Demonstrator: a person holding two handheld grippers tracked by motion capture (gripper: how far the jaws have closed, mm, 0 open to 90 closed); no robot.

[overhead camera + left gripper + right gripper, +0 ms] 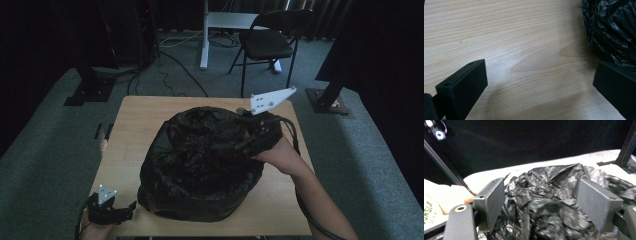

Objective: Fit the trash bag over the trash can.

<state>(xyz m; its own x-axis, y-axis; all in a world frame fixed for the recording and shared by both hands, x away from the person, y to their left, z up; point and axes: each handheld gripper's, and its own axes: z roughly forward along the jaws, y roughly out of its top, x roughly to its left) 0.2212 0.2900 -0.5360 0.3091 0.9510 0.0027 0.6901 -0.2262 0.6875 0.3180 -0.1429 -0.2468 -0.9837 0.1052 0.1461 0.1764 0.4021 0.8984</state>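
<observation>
A crumpled black plastic bag point(200, 165) sits in a big mound on the wooden table point(135, 115). My right gripper point(232, 140) hovers over the bag's upper right part, pointing left across it. In the right gripper view its jaws point(541, 202) stand wide apart, with wrinkled bag plastic point(544, 195) between and beyond them; the pads do not visibly press on it. My left gripper point(131, 207) rests low at the table's near left corner, beside the bag. Its jaws point(539, 82) are open over bare wood, the right one close to the bag's edge point(614, 30).
Beyond the table, on grey carpet, stand a black folding chair point(267, 42), a white desk leg point(204, 35) and cables. Black stand bases sit at the left point(90, 85) and right point(327, 95). Bare wood shows along the table's left side and far edge.
</observation>
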